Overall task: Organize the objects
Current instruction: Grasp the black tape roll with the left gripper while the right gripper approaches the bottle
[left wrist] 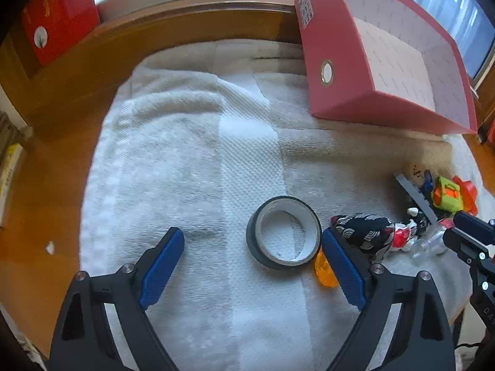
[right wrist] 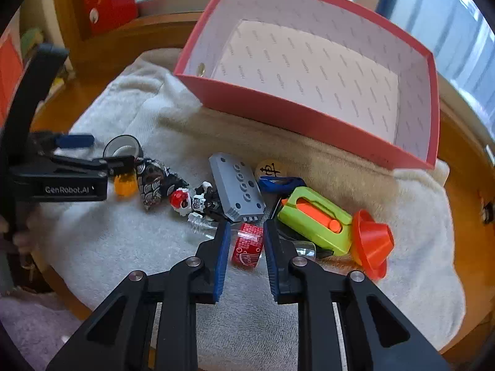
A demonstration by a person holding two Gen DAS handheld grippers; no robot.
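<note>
A black tape roll (left wrist: 284, 232) lies flat on the white towel (left wrist: 185, 154), between the wide-open blue pads of my left gripper (left wrist: 252, 232) and close to the right pad. My right gripper (right wrist: 247, 244) is shut on a small clear bottle with a red label (right wrist: 247, 245), down on the towel among the pile. From the left wrist view the right gripper (left wrist: 458, 228) shows at the right edge with the bottle (left wrist: 433, 242). The red box (right wrist: 294, 114) stands empty behind the pile, also seen as the red box (left wrist: 340, 99) at the upper right.
Around the bottle lie a grey studded brick (right wrist: 238, 185), a green and orange cutter (right wrist: 315, 216), an orange cone (right wrist: 371, 241), a toy figure (right wrist: 191, 201), a patterned black pouch (right wrist: 154, 185), an orange piece (right wrist: 125, 184) and a round token (right wrist: 270, 168). A wooden ledge (left wrist: 154, 31) runs behind.
</note>
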